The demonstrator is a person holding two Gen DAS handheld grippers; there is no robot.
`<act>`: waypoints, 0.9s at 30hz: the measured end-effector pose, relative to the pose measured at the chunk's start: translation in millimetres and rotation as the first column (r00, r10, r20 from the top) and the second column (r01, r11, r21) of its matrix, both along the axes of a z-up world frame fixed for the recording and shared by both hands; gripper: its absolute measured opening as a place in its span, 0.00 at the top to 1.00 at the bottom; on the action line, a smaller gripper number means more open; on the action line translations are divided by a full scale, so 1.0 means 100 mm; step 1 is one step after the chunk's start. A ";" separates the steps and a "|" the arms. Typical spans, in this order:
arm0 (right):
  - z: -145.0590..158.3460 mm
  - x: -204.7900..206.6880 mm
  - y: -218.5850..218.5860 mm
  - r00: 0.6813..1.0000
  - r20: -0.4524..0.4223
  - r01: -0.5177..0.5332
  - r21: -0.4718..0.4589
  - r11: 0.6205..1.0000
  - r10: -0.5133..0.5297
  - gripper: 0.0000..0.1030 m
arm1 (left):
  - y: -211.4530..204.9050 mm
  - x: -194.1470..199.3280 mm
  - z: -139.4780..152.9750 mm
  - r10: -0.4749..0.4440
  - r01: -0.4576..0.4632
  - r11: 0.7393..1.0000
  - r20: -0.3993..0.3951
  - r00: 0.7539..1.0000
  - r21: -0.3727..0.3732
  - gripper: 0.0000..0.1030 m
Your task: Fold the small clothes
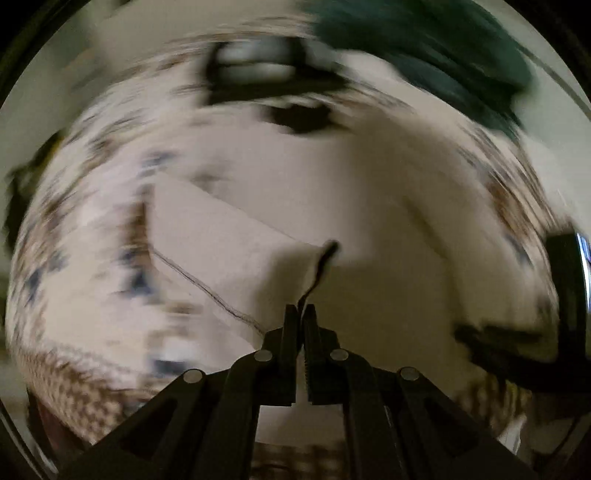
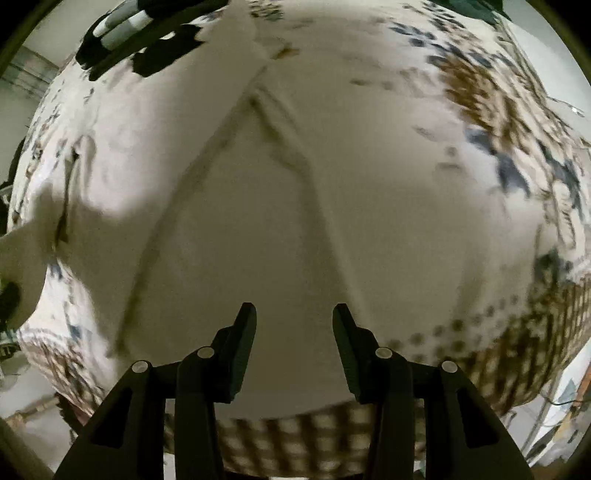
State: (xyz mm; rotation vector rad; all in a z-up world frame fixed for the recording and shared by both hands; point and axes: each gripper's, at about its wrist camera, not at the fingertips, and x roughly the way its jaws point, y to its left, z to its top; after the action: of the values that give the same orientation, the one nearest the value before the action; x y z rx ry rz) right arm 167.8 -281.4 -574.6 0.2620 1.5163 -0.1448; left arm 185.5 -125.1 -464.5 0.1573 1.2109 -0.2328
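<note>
A white garment (image 1: 236,254) lies on a table covered by a patterned cloth (image 1: 74,229). My left gripper (image 1: 302,308) is shut on a dark-trimmed edge of the white garment (image 1: 325,258) and holds it lifted; the view is blurred by motion. In the right wrist view the white garment (image 2: 295,206) spreads flat with creases running up the middle. My right gripper (image 2: 293,314) is open and empty just above the garment's near part.
A dark green cloth (image 1: 424,40) lies at the far right of the table. A black-and-grey item (image 1: 258,70) sits at the far side; it also shows in the right wrist view (image 2: 129,33). The patterned cloth's edge (image 2: 295,443) is close below.
</note>
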 end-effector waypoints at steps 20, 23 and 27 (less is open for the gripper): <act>-0.18 -0.74 -1.47 0.983 -0.092 0.178 0.313 0.933 -0.157 0.45 | 0.10 -0.14 -0.31 0.089 -0.112 0.987 -0.191 0.978 -0.117 0.00; -0.28 -0.77 -1.49 0.983 -0.124 0.169 0.348 0.922 -0.134 0.45 | 0.71 -0.19 -0.36 0.243 -0.272 0.958 -0.240 0.940 -0.094 0.00; -0.45 -0.80 -1.53 0.981 -0.154 0.164 0.373 0.913 -0.113 0.45 | 1.52 -0.35 -0.70 0.412 -0.454 0.890 -0.353 0.840 -0.043 0.01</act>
State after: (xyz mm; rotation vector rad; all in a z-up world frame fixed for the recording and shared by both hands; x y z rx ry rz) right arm 88.3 -434.2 -619.5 0.6886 1.6494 0.0271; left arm 150.8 27.0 -534.6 -0.2814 1.5320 0.0699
